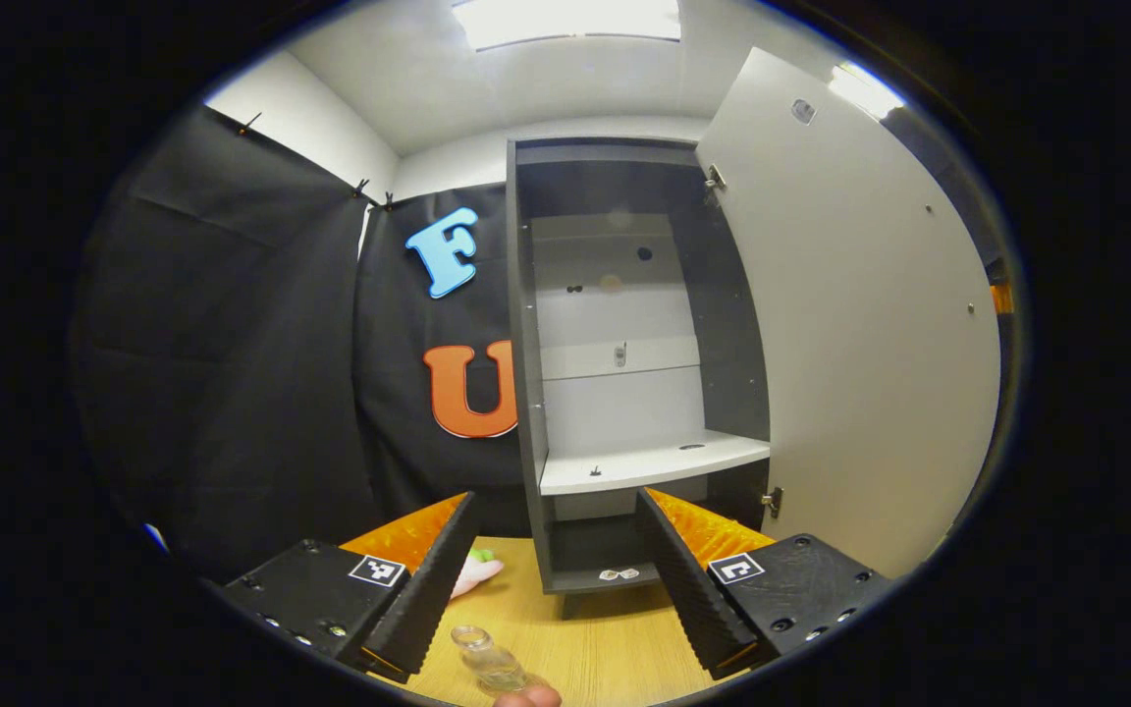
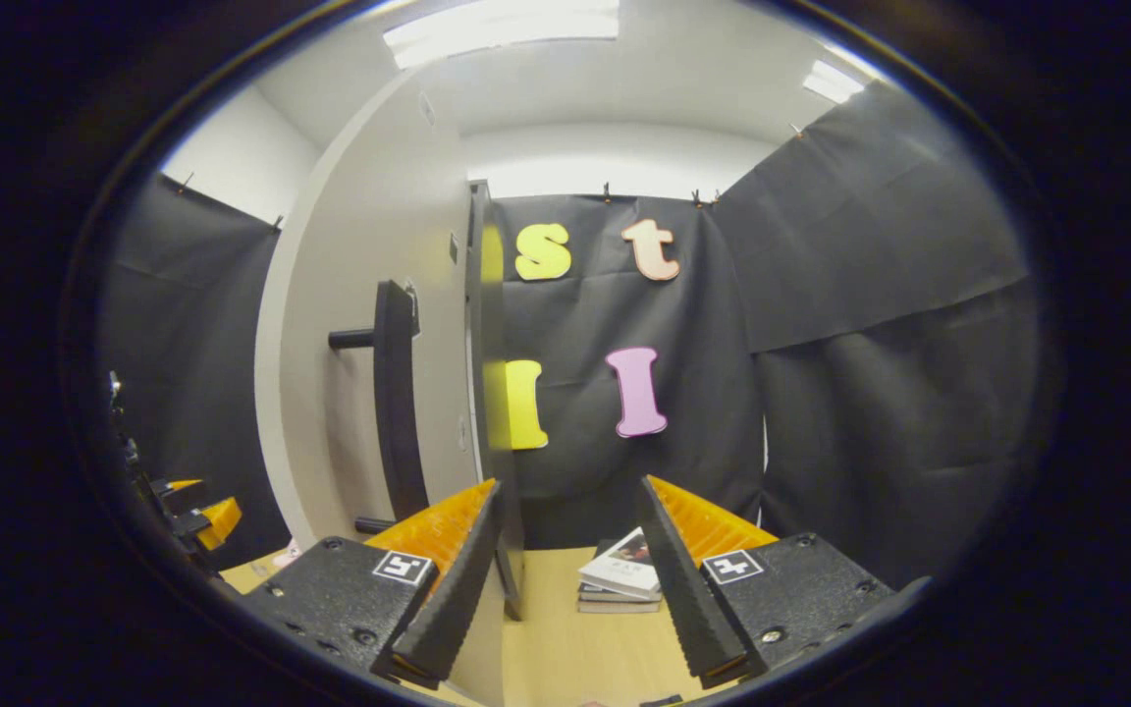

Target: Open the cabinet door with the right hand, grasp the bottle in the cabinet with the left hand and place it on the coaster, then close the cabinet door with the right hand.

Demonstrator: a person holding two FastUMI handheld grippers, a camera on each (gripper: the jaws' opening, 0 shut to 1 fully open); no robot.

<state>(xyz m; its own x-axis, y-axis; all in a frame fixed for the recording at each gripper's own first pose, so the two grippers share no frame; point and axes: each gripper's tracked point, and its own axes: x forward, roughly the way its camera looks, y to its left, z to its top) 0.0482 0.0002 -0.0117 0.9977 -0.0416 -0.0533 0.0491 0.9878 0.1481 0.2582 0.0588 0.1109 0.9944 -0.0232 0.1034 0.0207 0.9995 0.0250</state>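
In the left gripper view the dark cabinet (image 1: 526,393) stands with its white door (image 1: 850,324) swung wide to the right. Its white shelf (image 1: 644,462) is bare. My left gripper (image 1: 558,494) is open and faces the cabinet, its fingers wide apart. A clear glass bottle (image 1: 487,663) sits low between their bases over the wooden table, touching neither finger. What lies under it is cut off. In the right gripper view my right gripper (image 2: 569,481) is open at the door's free edge (image 2: 482,373). The black bar handle (image 2: 394,393) is up and to the left.
A pink and green thing (image 1: 477,571) lies on the table (image 1: 605,648) behind the left finger. A fingertip (image 1: 526,697) shows just below the bottle. A stack of books (image 2: 619,579) rests on the table right of the door. The other gripper (image 2: 194,516) is at far left.
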